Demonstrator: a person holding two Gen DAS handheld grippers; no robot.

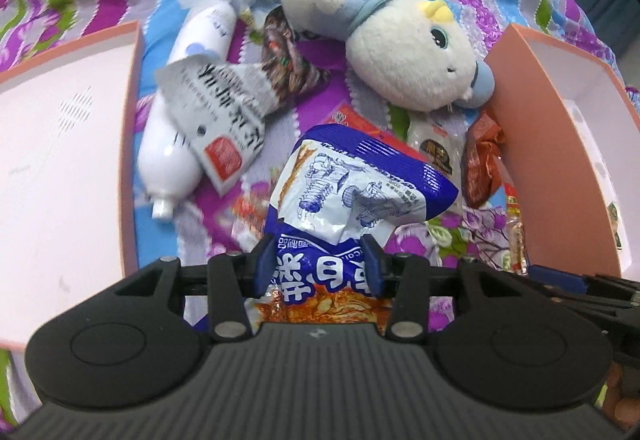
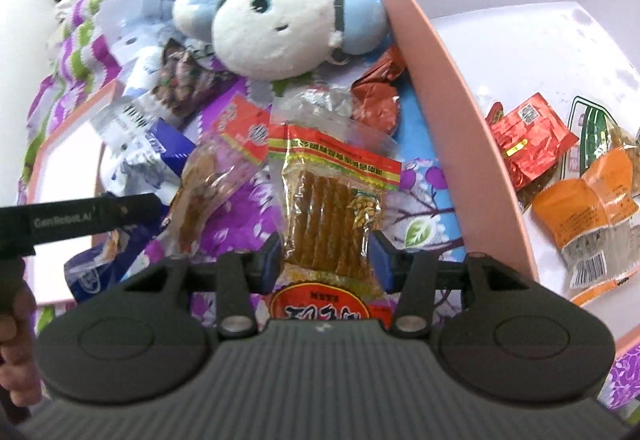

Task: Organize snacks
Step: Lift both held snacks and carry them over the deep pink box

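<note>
My left gripper (image 1: 320,260) is clamped on the blue packet (image 1: 352,191) – light, crinkly, slippery film, held low. My right gripper (image 2: 326,260) pinches the stick pack (image 2: 332,207) – flat, brittle inside; both above the bedspread.

Counts of the things lying on the floral bedspread

Two pink cardboard boxes with white insides, one (image 2: 420,51) on the right and one (image 1: 132,87) on the left; one white-and-blue plush toy (image 1: 400,39); one white plastic squeeze bottle (image 1: 176,143); two black hand-held grippers, the left (image 1: 320,260) with one blue-and-white crinkled snack bag (image 1: 352,183) between its pads, the right (image 2: 326,252) with one clear packet of brown sticks with a red-and-yellow band (image 2: 332,207); inside the right box, one red foil packet (image 2: 528,143), at least two orange packets (image 2: 580,215) and one green-and-white packet (image 2: 592,127); the loose wrappers between the boxes overlap too much to count exactly.
</note>
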